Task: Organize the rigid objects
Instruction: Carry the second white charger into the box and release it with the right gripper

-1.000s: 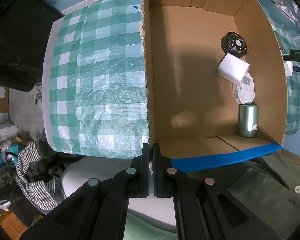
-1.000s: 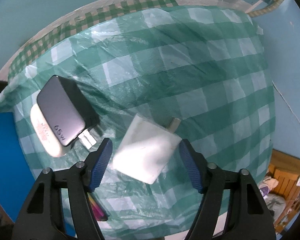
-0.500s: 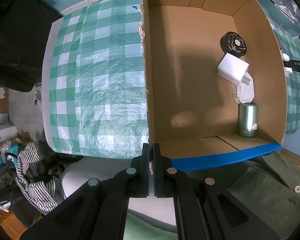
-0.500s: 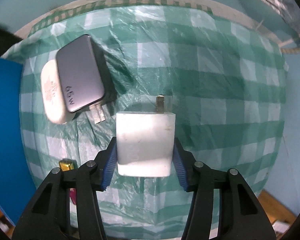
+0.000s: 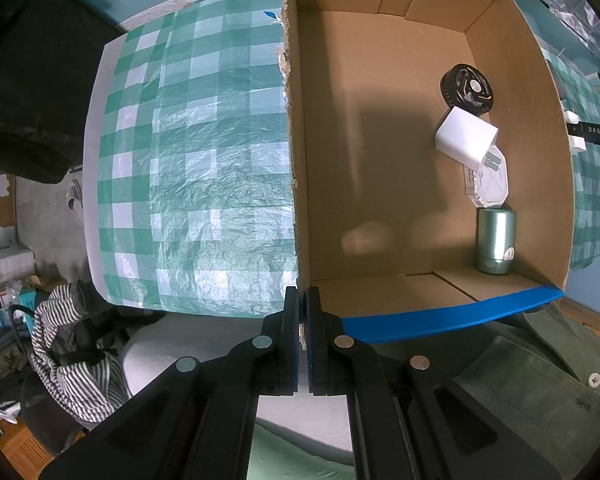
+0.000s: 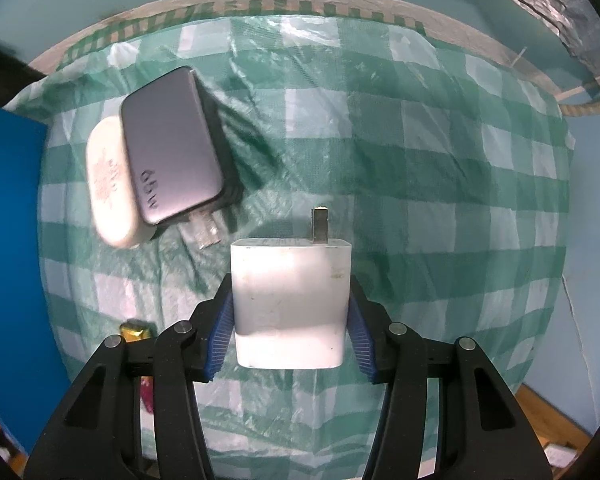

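Right gripper [image 6: 291, 322] is clamped on the white charger [image 6: 290, 304], low centre of frame, its prong pointing up over the green checked cloth [image 6: 420, 184]. Upper left lies a grey charger [image 6: 172, 168] overlapping a white one [image 6: 110, 184]. The left gripper [image 5: 303, 336] is pinched together on the cardboard box [image 5: 380, 160] wall, bottom centre.

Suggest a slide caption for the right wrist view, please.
Right tongs grip a white charger above the checked tablecloth, a gray charger lying nearby.

Likely home, checked tablecloth [image 5: 204, 168], striped laundry [image 5: 66, 344]
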Demonstrator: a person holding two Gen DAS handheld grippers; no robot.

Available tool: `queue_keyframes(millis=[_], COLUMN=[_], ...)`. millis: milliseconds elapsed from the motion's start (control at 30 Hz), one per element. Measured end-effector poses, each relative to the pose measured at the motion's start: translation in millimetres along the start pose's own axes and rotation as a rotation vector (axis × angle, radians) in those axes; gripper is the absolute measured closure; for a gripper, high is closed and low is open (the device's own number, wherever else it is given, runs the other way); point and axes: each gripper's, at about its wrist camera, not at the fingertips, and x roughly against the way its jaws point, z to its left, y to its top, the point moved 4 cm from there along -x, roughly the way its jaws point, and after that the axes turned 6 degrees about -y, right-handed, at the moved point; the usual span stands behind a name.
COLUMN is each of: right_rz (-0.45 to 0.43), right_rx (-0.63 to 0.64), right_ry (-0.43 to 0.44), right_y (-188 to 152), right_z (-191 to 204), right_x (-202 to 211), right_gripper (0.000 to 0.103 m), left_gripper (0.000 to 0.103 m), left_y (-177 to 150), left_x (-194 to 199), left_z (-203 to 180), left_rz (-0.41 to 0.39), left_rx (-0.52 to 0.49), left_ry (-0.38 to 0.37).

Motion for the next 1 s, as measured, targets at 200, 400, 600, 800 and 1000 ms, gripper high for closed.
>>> queue_keyframes(millis=[200, 400, 600, 800, 1000], right_rz=[-0.027, -0.057, -0.089, -0.122, -0.153], right_rx=[0.011, 0.038, 0.084, 0.135, 0.192], right_ry=[0.022, 0.048, 0.074, 0.085, 0.098], right_y=[-10.0, -17.0, -17.3, -19.1, -17.6], right_z=[4.2, 18.4, 39.3, 62.7, 87.5], right_x=[18.1, 40.0, 62.6, 87.6, 108.5], right_gripper=[0.051, 0.051, 0.051, 0.051, 0.051], left_gripper=[0.100, 0.100, 0.100, 0.100, 0.100], left_y=[0.0, 0.0, 0.0, 0.0, -0.1], left_x=[-0.8, -0.6, -1.0, -0.9, -0.9], left_z=[-0.1, -0.2, -0.6, -0.4, -0.3], left_rz=[0.001, 0.001, 0.000, 0.000, 0.000], left_rx=[-0.006, -0.006, -0.010, -0.010, -0.010], left_ry=[0.003, 0.003, 0.003, 0.004, 0.003])
